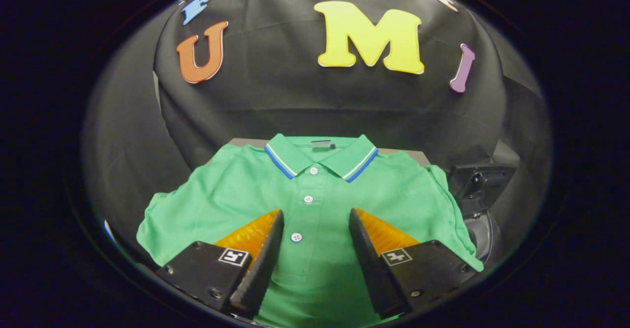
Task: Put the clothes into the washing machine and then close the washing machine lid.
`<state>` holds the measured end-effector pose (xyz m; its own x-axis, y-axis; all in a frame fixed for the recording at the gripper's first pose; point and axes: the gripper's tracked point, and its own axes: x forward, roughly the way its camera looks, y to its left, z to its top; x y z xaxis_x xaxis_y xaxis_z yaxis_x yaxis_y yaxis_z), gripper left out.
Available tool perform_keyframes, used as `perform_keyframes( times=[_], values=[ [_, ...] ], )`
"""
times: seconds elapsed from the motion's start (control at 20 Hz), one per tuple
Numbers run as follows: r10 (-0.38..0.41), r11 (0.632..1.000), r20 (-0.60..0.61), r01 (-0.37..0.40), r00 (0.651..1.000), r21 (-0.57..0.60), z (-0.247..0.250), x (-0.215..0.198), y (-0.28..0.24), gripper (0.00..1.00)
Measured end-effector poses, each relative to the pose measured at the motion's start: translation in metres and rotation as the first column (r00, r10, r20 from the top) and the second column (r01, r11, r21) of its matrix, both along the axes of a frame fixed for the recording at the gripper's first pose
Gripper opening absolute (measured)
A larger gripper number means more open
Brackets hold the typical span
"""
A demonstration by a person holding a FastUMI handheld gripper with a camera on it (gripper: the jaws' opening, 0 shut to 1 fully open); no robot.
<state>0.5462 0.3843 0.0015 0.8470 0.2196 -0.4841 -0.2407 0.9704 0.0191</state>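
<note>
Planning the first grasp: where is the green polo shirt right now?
The green polo shirt lies spread flat, collar away, in front of the black cloth wall; the open gripper hovers with its jaws either side of the button placket.

gripper (315, 214), black screwed mounts, square tag markings, wedge-shaped parted jaws

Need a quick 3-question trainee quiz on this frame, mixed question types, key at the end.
1. True or false: the gripper is shut on the green polo shirt.
2. What lies in the gap between the fingers? A) the shirt's button placket B) a sleeve C) a sock
3. Fill in: the shirt lies spread flat with its ______ at the far end from the fingers.

Key: 1 false, the fingers stand apart above the shirt, gripping nothing. 2 A. 3 collar, trimmed with blue and white stripes.
</note>
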Motion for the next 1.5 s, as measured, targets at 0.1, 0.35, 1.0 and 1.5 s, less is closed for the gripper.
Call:
perform_keyframes(
  times=[0.1,0.35,1.0,1.5],
  values=[
    [-0.018,1.000,-0.004,0.018,1.000,0.016,-0.001,0.000,-0.005,0.56],
    [0.019,0.995,-0.033,-0.016,0.999,0.096,0.000,0.000,-0.012,0.20],
    [0.116,0.980,0.075,-0.126,0.990,0.152,0.047,-0.065,-0.045,0.07],
    [0.110,0.973,0.262,-0.158,0.959,0.169,0.111,-0.172,-0.122,0.07]
  ],
)
